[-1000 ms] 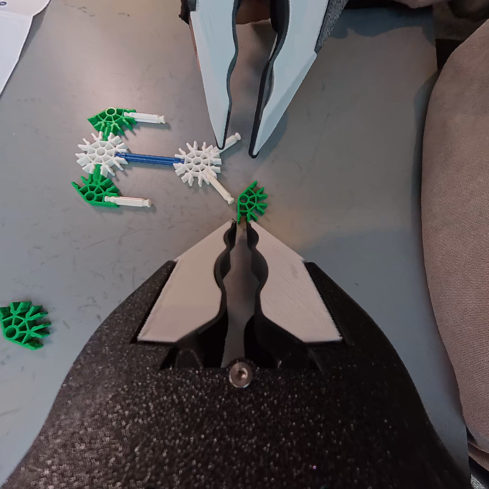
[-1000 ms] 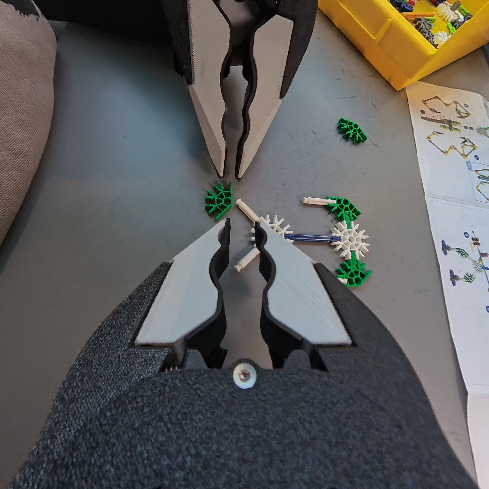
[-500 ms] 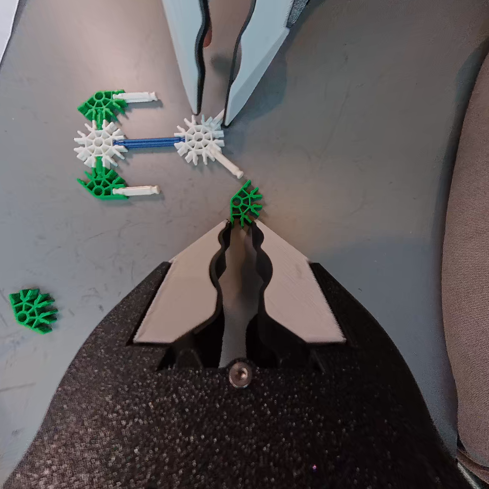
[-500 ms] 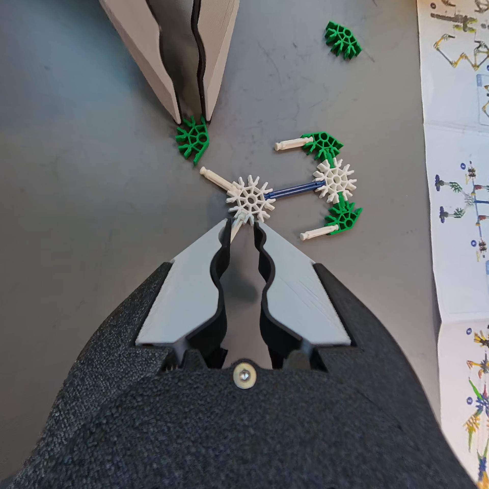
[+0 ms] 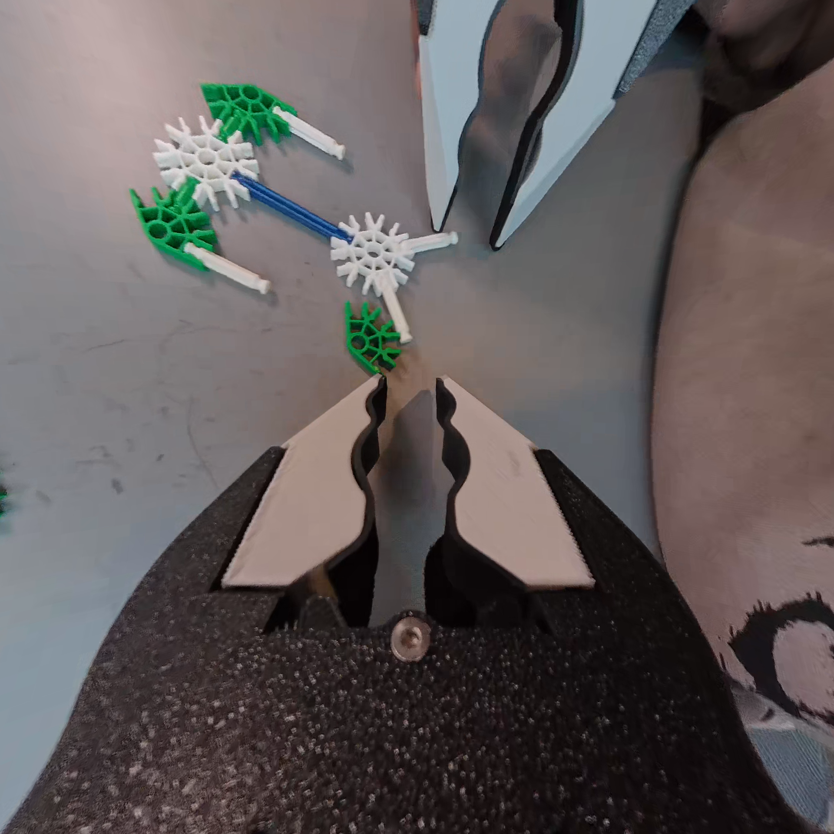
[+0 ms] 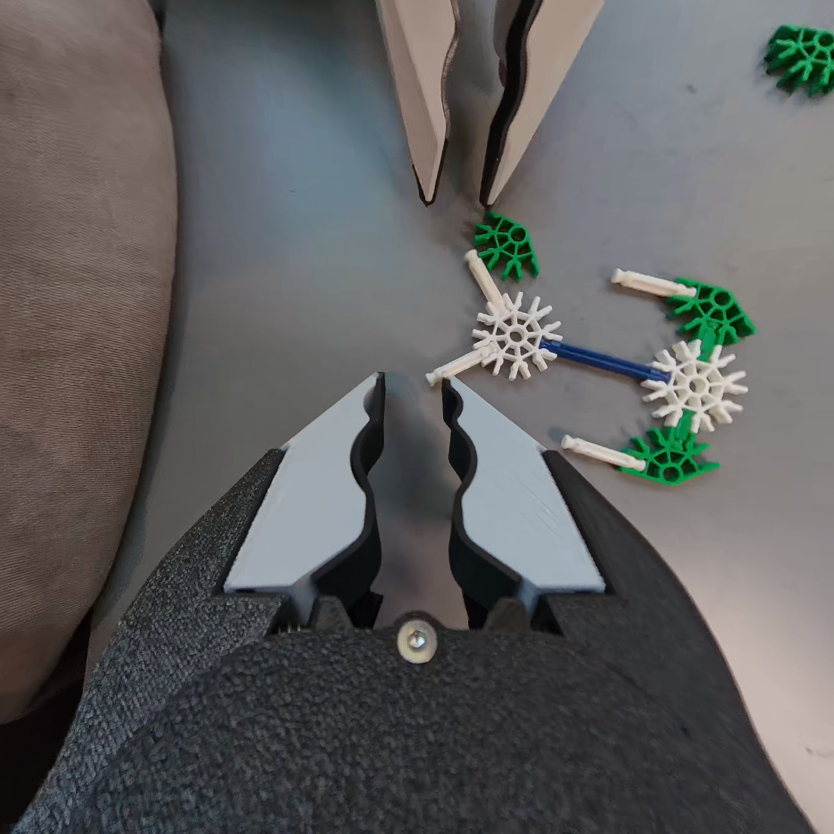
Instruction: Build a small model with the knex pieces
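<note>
On the grey table (image 5: pixel 135 383) lies an assembly: two white snowflake connectors (image 5: pixel 373 252) (image 5: pixel 205 162) joined by a blue rod (image 5: pixel 293 210), with green connectors and short white rods on it. A loose green connector (image 5: pixel 370 338) lies flat beside one white rod (image 5: pixel 395 311). My left gripper (image 5: pixel 410 379) is open and holds nothing. Its left fingertip (image 5: pixel 381 383) sits right at the loose connector's corner. My right gripper (image 6: pixel 413 379) is open and holds nothing. The end of a white rod (image 6: pixel 456 365) lies at its right fingertip (image 6: pixel 447 388). Each gripper also shows in the other's view, the right gripper (image 5: pixel 467 234) and the left gripper (image 6: pixel 456 203).
Another loose green connector (image 6: pixel 803 58) lies farther off on the table. A brown-grey fabric cushion (image 6: pixel 67 316) borders the table on one side; it also shows in the left wrist view (image 5: pixel 744 316). To the loose green connector (image 6: pixel 803 58): left tips about 15 centimeters, right tips about 20 centimeters.
My left gripper opened and let go of the loose green connector, which now lies on the table. My right gripper opened off the white rod. The assembly turned on the table.
</note>
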A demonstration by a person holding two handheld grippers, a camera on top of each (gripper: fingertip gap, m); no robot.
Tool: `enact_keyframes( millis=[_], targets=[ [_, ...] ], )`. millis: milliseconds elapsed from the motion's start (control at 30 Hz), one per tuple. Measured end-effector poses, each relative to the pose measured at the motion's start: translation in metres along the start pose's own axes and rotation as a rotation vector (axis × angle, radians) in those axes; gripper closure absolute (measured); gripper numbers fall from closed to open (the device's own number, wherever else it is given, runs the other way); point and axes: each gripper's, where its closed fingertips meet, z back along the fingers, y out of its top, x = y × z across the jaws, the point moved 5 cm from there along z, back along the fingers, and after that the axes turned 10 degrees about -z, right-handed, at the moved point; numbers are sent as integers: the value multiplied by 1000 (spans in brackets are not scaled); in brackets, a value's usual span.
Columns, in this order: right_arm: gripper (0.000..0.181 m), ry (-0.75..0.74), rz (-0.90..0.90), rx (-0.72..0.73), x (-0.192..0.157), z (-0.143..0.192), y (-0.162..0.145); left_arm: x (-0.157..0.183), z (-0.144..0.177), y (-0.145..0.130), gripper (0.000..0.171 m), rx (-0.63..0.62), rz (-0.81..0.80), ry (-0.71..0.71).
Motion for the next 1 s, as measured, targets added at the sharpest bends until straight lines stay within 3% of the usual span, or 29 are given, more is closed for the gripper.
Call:
enact_keyframes(
  millis=[100,333,500,667,833,1000],
  targets=[
    [157,-26,35,52,6,7,4,-1,10,-2,151,44,-21,-22],
    [152,-102,48,167,19,15,24,-20,7,4,142,102,-121,125],
    [142,-148,121,103,19,-3,38,-13,-9,2,136,38,-176,88],
    [136,-137,134,-52,33,-16,29,-14,-7,-3,147,14,-169,106],
    [144,-83,113,-75,39,-15,29,-13,-4,-6,157,-23,-180,141],
    [145,-79,151,-99,42,-12,27,-8,0,-7,155,-13,-177,108]
  ],
)
